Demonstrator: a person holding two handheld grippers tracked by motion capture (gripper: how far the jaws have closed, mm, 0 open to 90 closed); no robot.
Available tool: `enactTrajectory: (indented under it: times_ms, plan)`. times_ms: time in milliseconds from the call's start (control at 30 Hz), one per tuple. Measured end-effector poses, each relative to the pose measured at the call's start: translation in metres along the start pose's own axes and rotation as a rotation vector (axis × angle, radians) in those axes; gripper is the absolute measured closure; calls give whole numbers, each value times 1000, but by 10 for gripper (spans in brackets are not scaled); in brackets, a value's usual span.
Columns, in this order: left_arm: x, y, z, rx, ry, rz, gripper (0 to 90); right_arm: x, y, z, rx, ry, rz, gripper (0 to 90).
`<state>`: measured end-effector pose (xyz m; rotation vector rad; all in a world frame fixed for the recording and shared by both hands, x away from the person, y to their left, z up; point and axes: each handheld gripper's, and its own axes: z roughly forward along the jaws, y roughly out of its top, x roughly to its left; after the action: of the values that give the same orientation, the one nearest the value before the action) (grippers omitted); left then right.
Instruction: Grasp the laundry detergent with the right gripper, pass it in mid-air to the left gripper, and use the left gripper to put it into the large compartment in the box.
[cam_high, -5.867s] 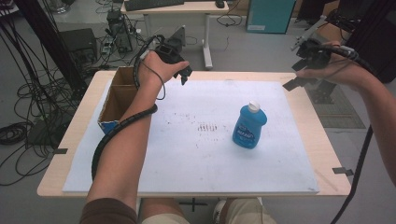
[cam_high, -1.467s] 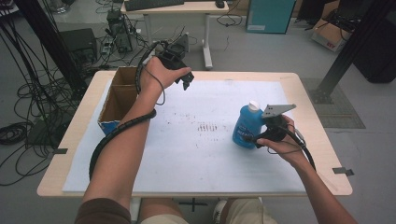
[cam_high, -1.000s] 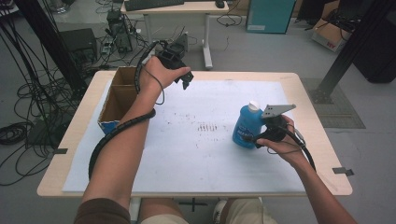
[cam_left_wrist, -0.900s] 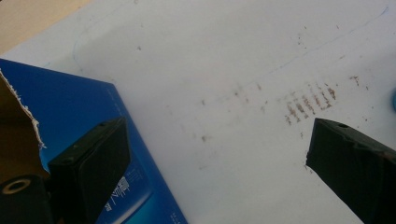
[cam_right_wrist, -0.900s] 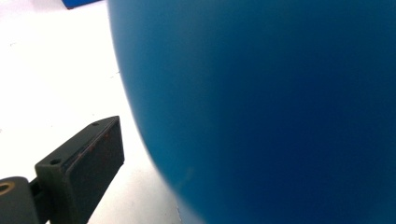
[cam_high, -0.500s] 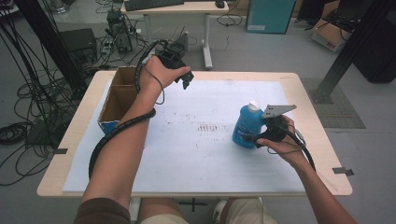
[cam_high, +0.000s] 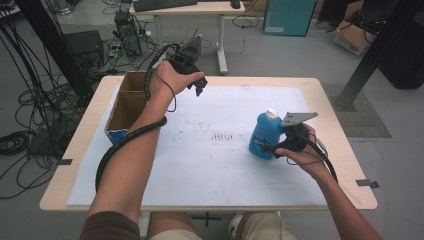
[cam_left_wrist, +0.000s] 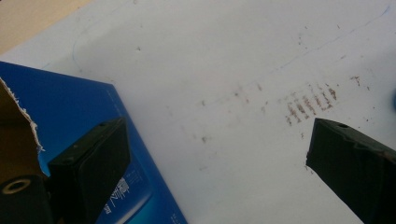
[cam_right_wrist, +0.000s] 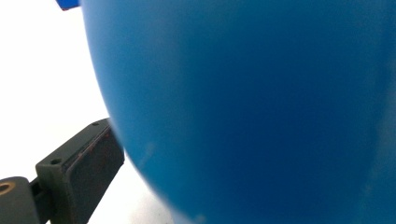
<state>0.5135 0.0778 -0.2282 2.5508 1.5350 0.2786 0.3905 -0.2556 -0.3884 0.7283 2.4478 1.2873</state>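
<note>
A blue dish-soap bottle (cam_high: 262, 136) with a white cap stands upright on the white sheet (cam_high: 210, 165), right of centre. My right gripper (cam_high: 272, 148) reaches it from the right at its lower half, jaws spread wide around it. In the right gripper view the bottle (cam_right_wrist: 257, 107) sits very close, one black finger (cam_right_wrist: 79, 172) lies against its side, and the other is hidden. My left gripper (cam_high: 198, 87) is held open above the table's far left, beside the cardboard box (cam_high: 125, 105). Nothing lies between its fingers (cam_left_wrist: 93, 158).
The open cardboard box has a blue printed side (cam_left_wrist: 70, 107) and stands at the table's left edge. Brown smudges (cam_high: 222, 136) mark the middle of the sheet. The wooden table edge (cam_high: 345, 150) runs just right of my right hand. Cables and a desk lie beyond the far edge.
Over the last 1.5 seconds nothing visibly moves. About six seconds ago the right gripper was high off the table's right side; it now sits at the bottle.
</note>
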Motion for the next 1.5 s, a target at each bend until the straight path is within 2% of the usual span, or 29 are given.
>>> enactTrajectory:
  times_ms: [1133,1500]
  plan:
    - [2,-2,0,-8,2,-11,67,0,-1,1,-3,-4,5,30]
    - [4,-2,-1,-11,4,-14,68,-2,-1,3,-15,2,-13,216]
